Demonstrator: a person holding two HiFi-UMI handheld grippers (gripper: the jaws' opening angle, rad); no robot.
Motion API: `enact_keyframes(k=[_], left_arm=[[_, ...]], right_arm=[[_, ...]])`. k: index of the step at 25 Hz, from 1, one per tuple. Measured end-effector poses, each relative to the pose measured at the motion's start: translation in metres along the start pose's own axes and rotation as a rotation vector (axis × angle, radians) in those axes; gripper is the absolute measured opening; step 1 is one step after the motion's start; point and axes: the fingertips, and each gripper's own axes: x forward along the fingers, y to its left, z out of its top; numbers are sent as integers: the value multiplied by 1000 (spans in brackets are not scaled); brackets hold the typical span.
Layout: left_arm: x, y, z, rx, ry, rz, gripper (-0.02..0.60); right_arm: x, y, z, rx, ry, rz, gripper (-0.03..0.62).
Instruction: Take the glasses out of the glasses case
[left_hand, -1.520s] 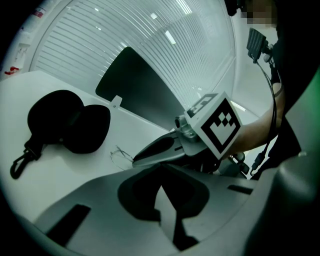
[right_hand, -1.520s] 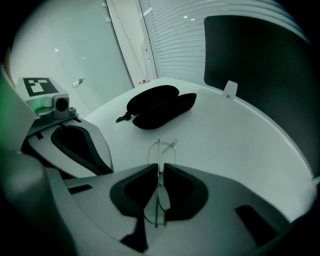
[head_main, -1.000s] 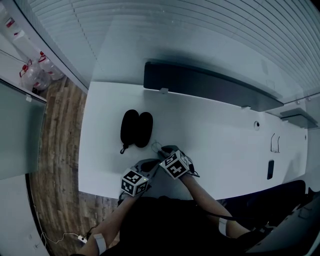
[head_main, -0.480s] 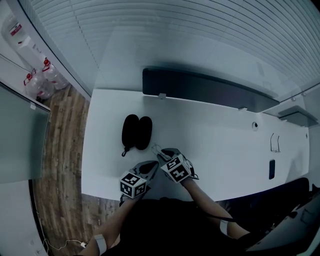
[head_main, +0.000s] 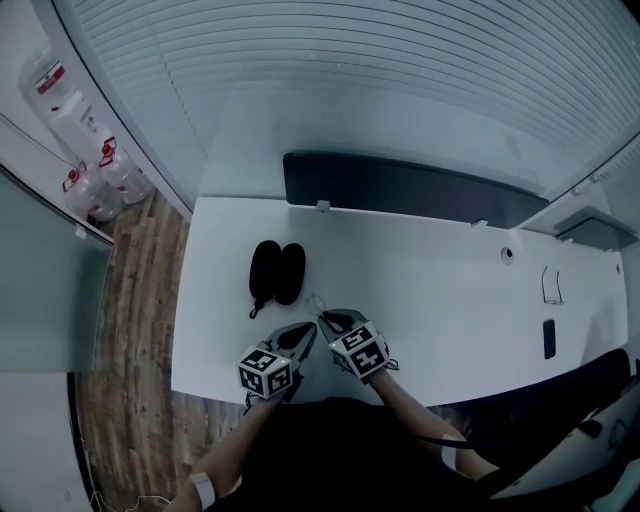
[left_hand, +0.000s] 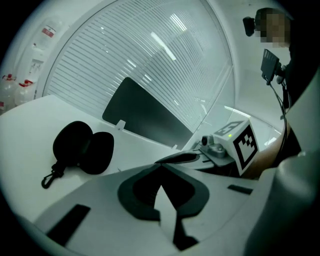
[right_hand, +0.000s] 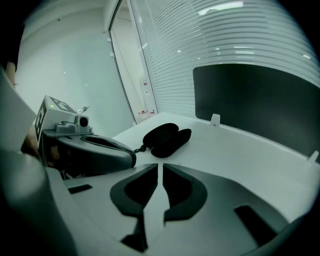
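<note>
Glasses case (head_main: 277, 272) lies on the white tabletop (head_main: 430, 290), left of the middle and a little way in from the near edge. It is black and spread into two rounded halves side by side and touching, with a small cord and clip trailing from its near end. Its insides read only as dark (no view shows whether the glasses sit in it).

Nearer the person, the left tool (head_main: 310, 328) and the right tool (head_main: 323, 317) are held close together over the front of the tabletop, tips angled toward each other and almost meeting, both apart from the case. In the left gripper view the left tool's jaws are drawn together at the tips with nothing between them, the case off to the left ahead. In the right gripper view the right tool's jaws leave only a thin slit, also empty, with the case ahead and slightly above the tips.

A long dark panel (head_main: 400, 190) stands along the tabletop's far edge, with slatted blinds (head_main: 400, 70) behind it.
</note>
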Motion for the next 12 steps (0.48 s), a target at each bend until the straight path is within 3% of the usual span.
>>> enact_keyframes(k=[12], left_arm=[[-10, -32, 9, 27, -36, 20, 6]], right_arm=[[-29, 16, 6, 72, -125, 57, 21]])
